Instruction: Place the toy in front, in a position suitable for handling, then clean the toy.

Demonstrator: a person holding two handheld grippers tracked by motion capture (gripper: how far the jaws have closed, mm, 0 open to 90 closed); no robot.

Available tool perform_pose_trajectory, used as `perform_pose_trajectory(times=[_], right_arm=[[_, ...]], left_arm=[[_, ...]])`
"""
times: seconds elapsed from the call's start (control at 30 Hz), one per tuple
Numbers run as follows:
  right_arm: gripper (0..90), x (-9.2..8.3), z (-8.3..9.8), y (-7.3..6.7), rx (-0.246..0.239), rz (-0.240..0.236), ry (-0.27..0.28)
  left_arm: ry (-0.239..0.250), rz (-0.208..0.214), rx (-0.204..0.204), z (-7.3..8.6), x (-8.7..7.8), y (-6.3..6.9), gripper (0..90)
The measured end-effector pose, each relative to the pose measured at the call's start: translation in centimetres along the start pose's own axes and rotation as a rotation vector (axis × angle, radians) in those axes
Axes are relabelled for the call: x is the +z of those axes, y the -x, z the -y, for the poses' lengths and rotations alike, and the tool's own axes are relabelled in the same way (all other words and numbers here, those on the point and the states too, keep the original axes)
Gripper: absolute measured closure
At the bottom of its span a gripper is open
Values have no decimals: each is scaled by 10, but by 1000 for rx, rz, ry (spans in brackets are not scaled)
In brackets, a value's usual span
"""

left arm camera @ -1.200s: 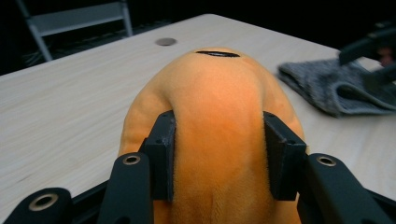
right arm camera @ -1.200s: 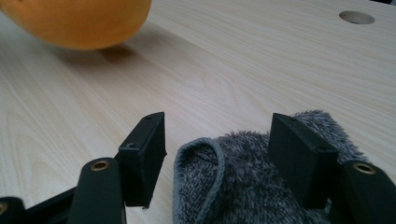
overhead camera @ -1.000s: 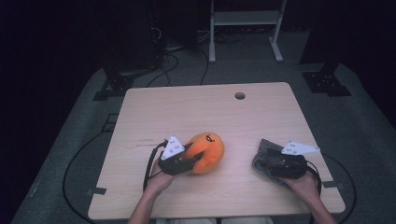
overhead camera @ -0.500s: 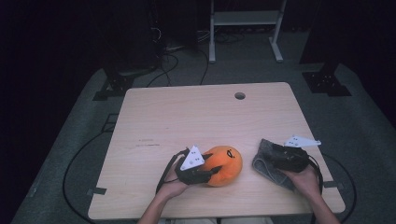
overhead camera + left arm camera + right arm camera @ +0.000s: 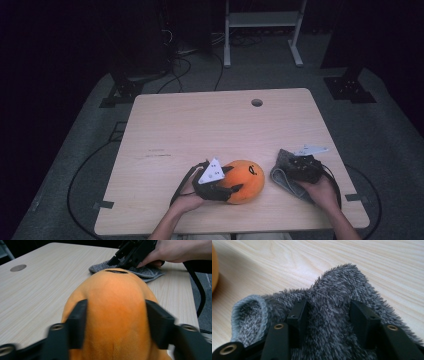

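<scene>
Item one, your left gripper point(image 5: 227, 184): it sits at the near edge of the wooden table point(image 5: 210, 125), jaws around the orange plush toy point(image 5: 244, 181); they have just been opening, and in the left gripper view the toy point(image 5: 115, 315) bulges between the two black jaws and meets both inner faces, so whether they press it or merely flank it you cannot tell. Item two, the plush toy: round, orange, with a black stitched mark on top, resting on the table near your side, a little right of centre, just beside the grey cloth. Item three, your right gripper point(image 5: 295, 167): it is low over the grey fuzzy cloth point(image 5: 282, 170) at the near right of the table, jaws partly spread and lately closing; in the right gripper view both jaws are sunk into the pile of the cloth point(image 5: 337, 300), with a raised fold between them. Item four, the table's cable hole point(image 5: 257, 102): far side, well apart from both hands
</scene>
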State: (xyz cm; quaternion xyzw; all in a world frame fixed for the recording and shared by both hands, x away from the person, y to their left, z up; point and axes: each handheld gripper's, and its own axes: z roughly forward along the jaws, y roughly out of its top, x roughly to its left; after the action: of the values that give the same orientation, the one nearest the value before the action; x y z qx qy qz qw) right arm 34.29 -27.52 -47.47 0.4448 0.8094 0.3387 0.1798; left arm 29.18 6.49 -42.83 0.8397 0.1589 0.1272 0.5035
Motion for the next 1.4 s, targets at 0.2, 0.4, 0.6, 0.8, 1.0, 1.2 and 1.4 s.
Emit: perform_pose_trajectory(times=[0.2, 0.4, 0.6, 0.8, 1.0, 1.2, 1.4], right_arm=[[682, -3, 0, -4, -17, 3, -15], [773, -4, 0, -3, -23, -14, -25], [808, -5, 1, -2, -30, -19, -24], [817, -13, 2, -1, -28, -60, -6], [816, -35, -2, -8, -15, -156, 122], [815, -65, -10, -40, -104, -296, 281], [812, -68, -26, -83, -241, -459, 360]], left_arm=[[52, 4, -67, -3, -18, 2, 162], [35, -22, -47, 0, -29, 4, 148], [-1, -24, -43, 3, -26, 4, 127], [-23, -30, -32, 4, -24, 5, 123], [-66, -59, -1, 12, -18, 4, 179], [-60, -103, -11, 17, -14, 1, 283], [-14, -126, -52, 18, -4, -2, 275]])
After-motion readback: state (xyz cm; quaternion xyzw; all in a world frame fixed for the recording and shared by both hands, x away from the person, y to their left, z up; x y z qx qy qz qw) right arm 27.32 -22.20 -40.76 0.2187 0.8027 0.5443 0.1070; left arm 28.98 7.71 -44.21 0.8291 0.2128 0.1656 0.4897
